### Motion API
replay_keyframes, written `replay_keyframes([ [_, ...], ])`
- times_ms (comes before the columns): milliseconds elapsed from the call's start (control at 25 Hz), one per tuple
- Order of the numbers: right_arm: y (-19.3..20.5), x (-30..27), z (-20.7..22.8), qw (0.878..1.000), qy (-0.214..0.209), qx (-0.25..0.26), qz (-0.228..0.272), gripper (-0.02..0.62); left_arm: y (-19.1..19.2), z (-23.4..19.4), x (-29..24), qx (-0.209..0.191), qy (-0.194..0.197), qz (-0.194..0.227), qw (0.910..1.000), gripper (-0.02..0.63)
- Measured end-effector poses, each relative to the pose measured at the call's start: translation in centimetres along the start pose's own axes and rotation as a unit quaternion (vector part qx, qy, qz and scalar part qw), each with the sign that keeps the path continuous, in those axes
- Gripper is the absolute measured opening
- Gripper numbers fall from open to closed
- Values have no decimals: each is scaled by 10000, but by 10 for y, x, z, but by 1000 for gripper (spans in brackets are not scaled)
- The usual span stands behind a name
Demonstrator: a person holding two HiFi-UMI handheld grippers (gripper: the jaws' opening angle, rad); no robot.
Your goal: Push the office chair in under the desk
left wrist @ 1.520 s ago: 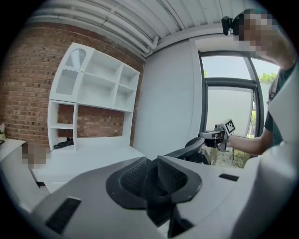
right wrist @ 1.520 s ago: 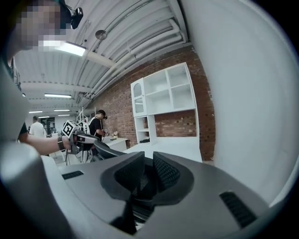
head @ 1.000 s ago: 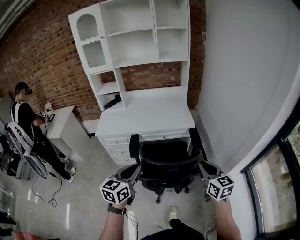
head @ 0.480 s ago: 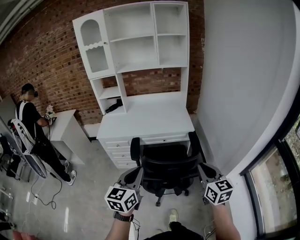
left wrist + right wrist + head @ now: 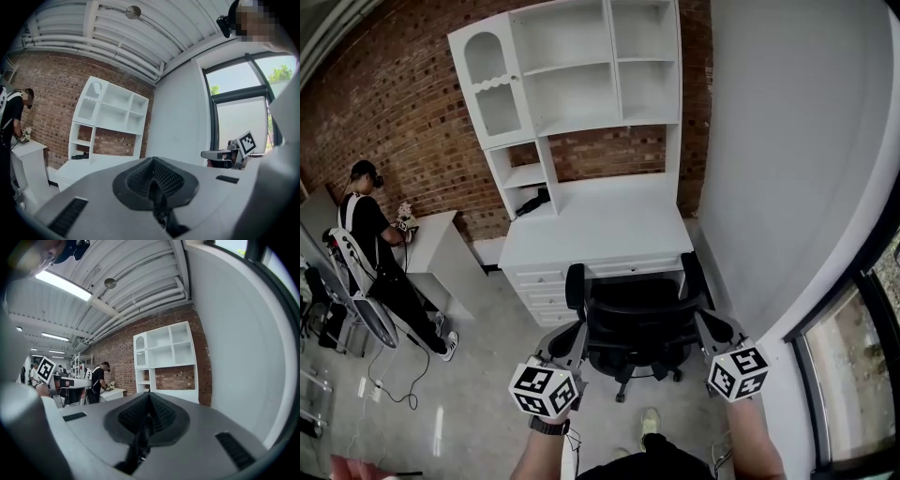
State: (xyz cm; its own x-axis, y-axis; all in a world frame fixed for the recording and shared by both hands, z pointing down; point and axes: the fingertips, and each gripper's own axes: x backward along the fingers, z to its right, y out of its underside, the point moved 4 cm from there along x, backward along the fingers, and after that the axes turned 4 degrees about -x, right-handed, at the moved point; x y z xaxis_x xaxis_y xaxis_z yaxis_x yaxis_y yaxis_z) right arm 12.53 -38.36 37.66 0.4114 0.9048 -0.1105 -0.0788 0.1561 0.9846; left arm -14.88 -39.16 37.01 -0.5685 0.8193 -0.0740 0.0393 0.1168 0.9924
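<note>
While both jaws sit closed on nothing, black mesh-back office chair (image 5: pixel 639 311) with armrests, front at white table (image 5: pixel 600 225) edge, backrest between left gripper (image 5: pixel 577 332) and right gripper (image 5: pixel 706 322).

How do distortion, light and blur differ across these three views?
Head view: wide-angle bending curves the white wall and the shelf unit; light is even. Left gripper view: the window is the brightest part. Right gripper view: the ceiling lamp glares, and the near left edge is out of focus.
</note>
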Motion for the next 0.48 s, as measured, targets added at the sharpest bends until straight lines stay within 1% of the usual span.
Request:
replay_keyframes([
  [240,1,4,-2,10000,-37,13,4,5,-1,2,4,19,-54,29,10000,6],
  [480,2,9,-2,10000,-43,-2,38,5,0,6,4,-6,-18,-11,10000,6],
])
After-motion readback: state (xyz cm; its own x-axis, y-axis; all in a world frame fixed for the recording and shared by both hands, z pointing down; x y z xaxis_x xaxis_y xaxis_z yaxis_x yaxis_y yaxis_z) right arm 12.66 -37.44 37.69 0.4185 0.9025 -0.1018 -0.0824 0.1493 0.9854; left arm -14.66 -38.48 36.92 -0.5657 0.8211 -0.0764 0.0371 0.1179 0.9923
